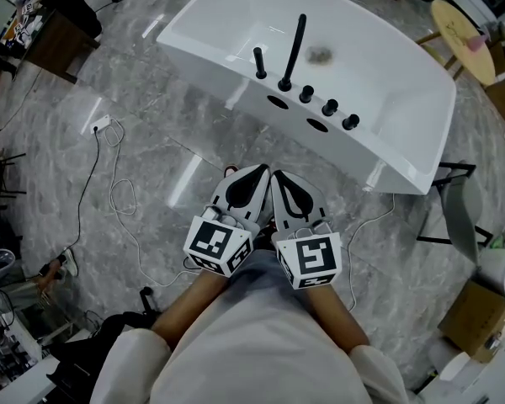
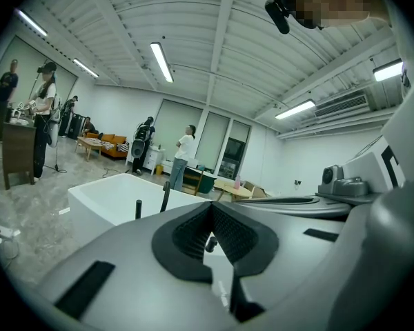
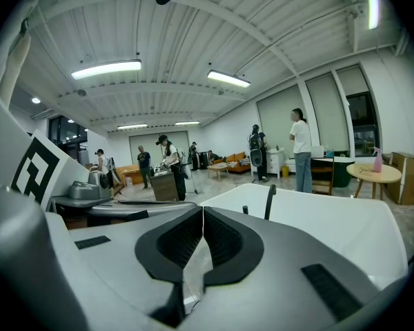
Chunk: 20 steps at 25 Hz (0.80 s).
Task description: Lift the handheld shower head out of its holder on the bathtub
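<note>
Both closed: left tool [image 1: 259,173], right tool [image 1: 278,177]; shower head [image 1: 293,50] well ahead.

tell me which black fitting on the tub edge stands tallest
The thin black rod, second from the left in the head view: it rises far above the short post beside it and the three low knobs.

a glossy grey marble-patterned floor [image 1: 151,162] carries a white power strip [image 1: 100,124], with a thin white cable [image 1: 111,194] looping off it. top right stands a round pale wooden bench [image 1: 459,19] — a pink bottle [image 1: 475,42] on it. a brown cardboard box [image 1: 480,318] sits lower right, a dark wooden bench [image 1: 55,36] top left.
</note>
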### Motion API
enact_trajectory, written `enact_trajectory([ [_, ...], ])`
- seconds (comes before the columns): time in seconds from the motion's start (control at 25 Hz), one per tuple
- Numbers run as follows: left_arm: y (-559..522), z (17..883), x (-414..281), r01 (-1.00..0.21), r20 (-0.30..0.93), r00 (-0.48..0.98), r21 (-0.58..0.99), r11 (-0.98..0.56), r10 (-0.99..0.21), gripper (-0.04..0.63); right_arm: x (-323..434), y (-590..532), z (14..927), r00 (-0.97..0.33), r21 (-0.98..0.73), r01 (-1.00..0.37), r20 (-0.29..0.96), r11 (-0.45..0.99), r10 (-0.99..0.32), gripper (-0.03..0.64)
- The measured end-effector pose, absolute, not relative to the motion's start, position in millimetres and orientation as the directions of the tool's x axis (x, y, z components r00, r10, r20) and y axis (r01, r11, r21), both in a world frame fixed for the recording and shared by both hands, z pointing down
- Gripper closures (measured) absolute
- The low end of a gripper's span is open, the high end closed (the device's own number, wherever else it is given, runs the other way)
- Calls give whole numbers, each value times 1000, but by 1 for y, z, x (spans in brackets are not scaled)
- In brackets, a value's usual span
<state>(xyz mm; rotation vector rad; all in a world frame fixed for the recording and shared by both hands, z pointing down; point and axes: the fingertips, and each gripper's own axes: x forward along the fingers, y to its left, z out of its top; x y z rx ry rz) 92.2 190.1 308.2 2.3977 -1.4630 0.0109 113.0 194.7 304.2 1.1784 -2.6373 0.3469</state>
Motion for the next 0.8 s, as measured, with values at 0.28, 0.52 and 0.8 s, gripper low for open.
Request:
enact_trajectory([
  [0.28, 159, 317, 69, -860, 200, 478, 304, -409, -855, 589, 88, 162, 311, -644, -110, -751, 334, 651, -688, 598],
  [0.52, 127, 320, 45, -858, 209, 482, 308, -411, -851, 589, 65, 129, 318, -636, -114, -756, 359, 644, -683, 598],
  [0.8, 85, 320, 10, -852, 202, 488, 324, -412, -849, 589, 30, 90, 317, -636, -106, -754, 369, 648, -678, 598],
])
